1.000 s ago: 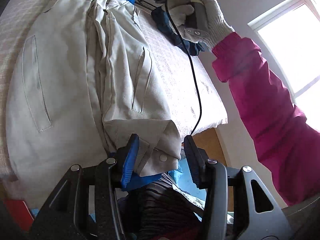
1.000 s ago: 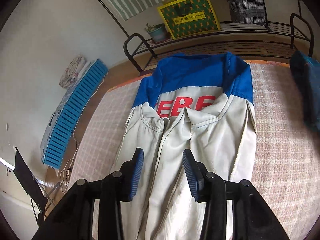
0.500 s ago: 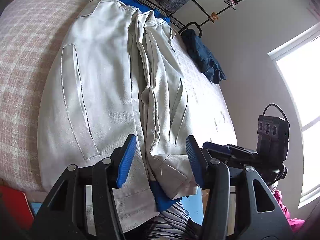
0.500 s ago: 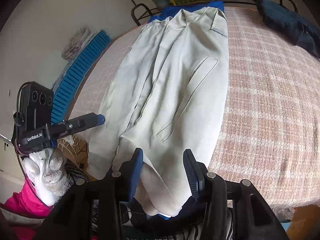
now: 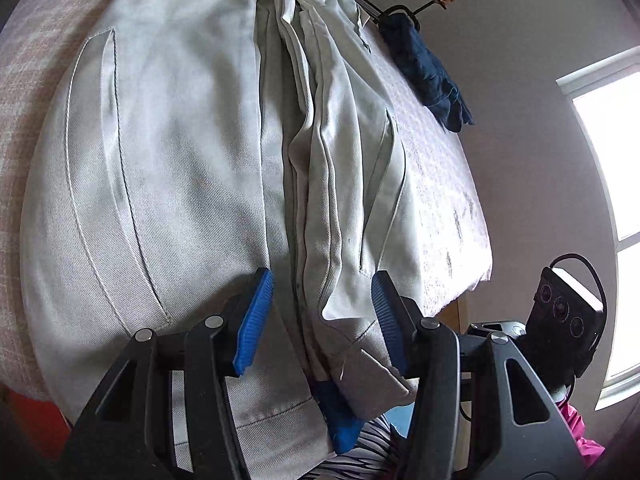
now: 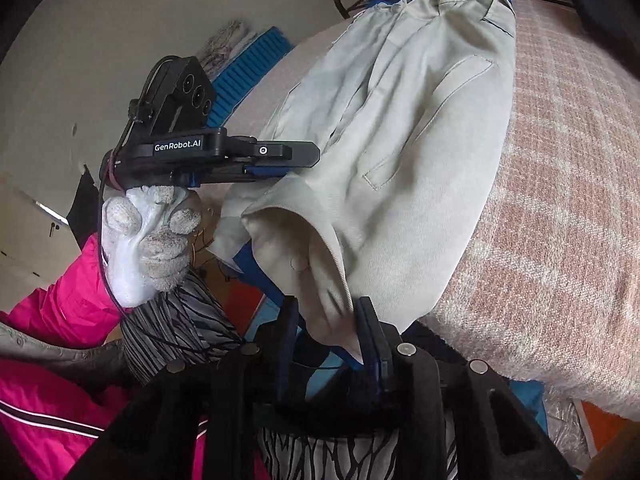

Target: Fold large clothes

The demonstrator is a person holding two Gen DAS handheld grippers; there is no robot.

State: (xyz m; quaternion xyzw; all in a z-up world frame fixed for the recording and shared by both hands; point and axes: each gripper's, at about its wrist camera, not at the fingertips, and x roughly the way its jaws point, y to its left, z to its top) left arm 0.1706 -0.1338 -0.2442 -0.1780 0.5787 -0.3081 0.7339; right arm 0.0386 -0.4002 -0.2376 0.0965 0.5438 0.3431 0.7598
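Looking barely started: pale grey cotton work jacket [image 5: 168, 168] lies full-length (sleeves tucked in), right gripper [image 6: 329, 330] pinching its hem, left gripper [image 5: 322, 316] spread wide.

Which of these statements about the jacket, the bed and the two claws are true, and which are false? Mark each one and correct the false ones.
1. The pale jacket lies on a checked bedcover. True.
2. The left claw is clamped shut on the jacket. False: its jaws stand open, one on each side of the folded front edge.
3. The right claw has pale jacket fabric between its jaws at the hem. True.
4. A dark blue garment lies on top of the jacket. False: it lies apart, on the bedcover near the far rail.
5. The gloved hand holding the left claw wears a black glove. False: the glove is white and grey.
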